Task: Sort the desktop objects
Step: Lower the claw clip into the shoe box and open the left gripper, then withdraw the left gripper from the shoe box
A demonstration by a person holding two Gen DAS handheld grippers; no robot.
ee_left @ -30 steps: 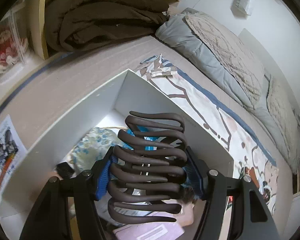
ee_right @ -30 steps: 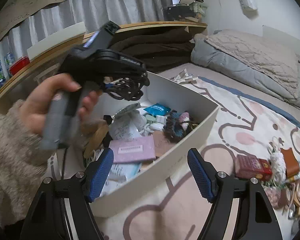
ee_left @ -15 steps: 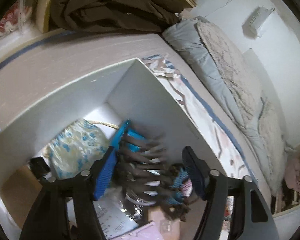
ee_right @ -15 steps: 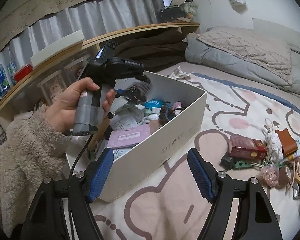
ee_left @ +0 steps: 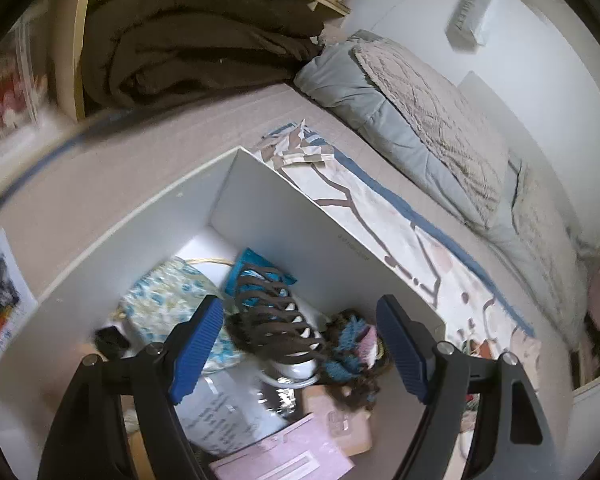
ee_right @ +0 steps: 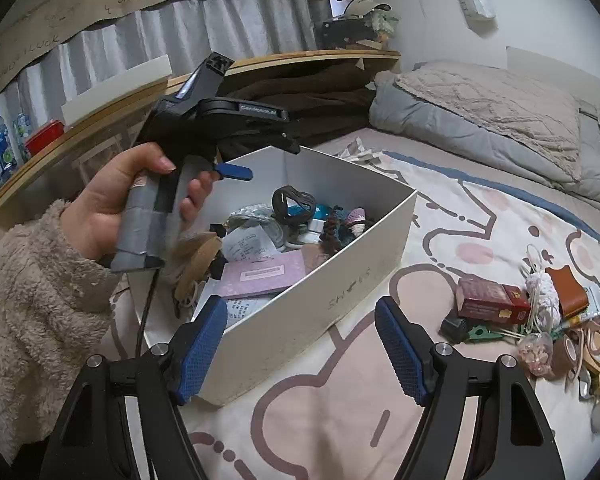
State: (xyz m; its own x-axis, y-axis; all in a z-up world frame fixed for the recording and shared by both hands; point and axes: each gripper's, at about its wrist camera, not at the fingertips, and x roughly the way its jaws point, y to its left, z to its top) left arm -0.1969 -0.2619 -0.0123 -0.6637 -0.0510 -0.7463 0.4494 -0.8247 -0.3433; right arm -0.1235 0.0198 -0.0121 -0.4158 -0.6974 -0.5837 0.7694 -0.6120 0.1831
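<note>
A dark brown claw hair clip (ee_left: 274, 320) lies loose inside the white box (ee_left: 284, 216), on top of the other items; it also shows in the right wrist view (ee_right: 292, 204). My left gripper (ee_left: 300, 352) is open and empty, held above the box over the clip; it shows from the side in the right wrist view (ee_right: 236, 170). My right gripper (ee_right: 300, 352) is open and empty, low over the rug in front of the white box (ee_right: 340, 284).
The box holds a pink card (ee_right: 264, 276), a floral pouch (ee_left: 168, 304), a crochet piece (ee_left: 352, 348) and papers. On the rug to the right lie a red box (ee_right: 488, 300), a brown leather case (ee_right: 568, 292) and several small items. A bed (ee_right: 500, 120) lies behind.
My left gripper opened and let the hair clip drop into the box, then lifted away. My right gripper pulled back a little from the box.
</note>
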